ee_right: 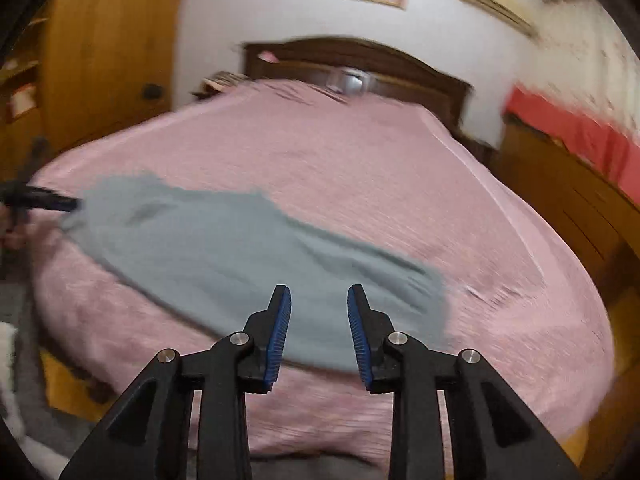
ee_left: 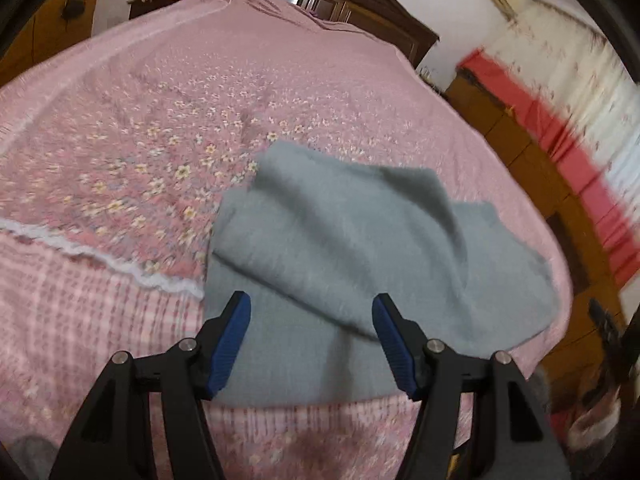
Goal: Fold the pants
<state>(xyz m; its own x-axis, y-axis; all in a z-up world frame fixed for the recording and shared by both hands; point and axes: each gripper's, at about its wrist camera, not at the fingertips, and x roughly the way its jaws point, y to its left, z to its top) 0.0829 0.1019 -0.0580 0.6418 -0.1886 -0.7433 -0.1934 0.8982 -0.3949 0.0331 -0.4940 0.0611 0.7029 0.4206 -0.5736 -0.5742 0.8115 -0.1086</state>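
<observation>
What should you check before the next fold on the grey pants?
1. Pants on the bed: ok. The grey pants lie on the pink bedspread, near its front edge.
2. One fold made: ok. In the left wrist view an upper layer lies slanted over a lower one.
3. Fold smooth: not ok. The upper layer shows a raised ridge and creases.
4. Left tool free: ok. Its jaws stand wide apart above the cloth, nothing pinched.
5. Right tool free: ok. A gap shows between its pads, no cloth in it.
6. Edges lined up: cannot tell. Both views are blurred.
</observation>
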